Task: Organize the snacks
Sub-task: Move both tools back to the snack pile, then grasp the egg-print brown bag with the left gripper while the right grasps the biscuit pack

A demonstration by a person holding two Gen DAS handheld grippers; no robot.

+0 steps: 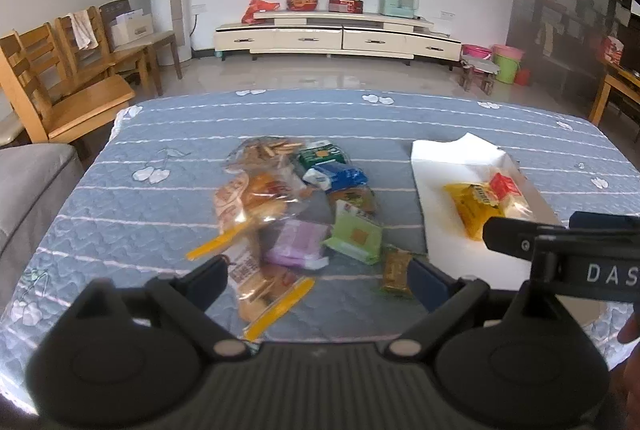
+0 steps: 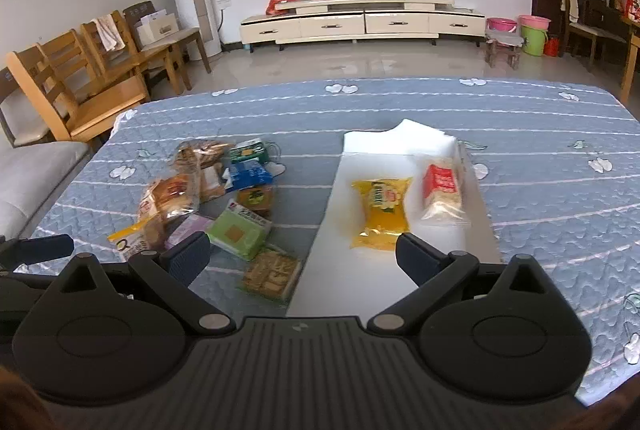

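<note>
A pile of snack packets (image 1: 288, 198) lies on the blue quilted table: clear bags of biscuits, a blue pack (image 1: 340, 178), a light green pack (image 1: 354, 236), a purple pack (image 1: 294, 244) and a small golden pack (image 1: 396, 272). To the right stands a white tray (image 2: 356, 270) holding a yellow packet (image 2: 382, 212) and a red-and-clear packet (image 2: 442, 190). My left gripper (image 1: 320, 280) is open above the near end of the pile. My right gripper (image 2: 302, 258) is open, hovering over the tray's left edge and the golden pack (image 2: 272, 274). Its body (image 1: 560, 250) shows in the left wrist view.
The blue quilted table (image 2: 540, 134) has bare cloth to the right of the tray and along the far side. Wooden chairs (image 2: 80, 86) stand at the left. A grey sofa arm (image 1: 28, 186) sits by the table's left edge.
</note>
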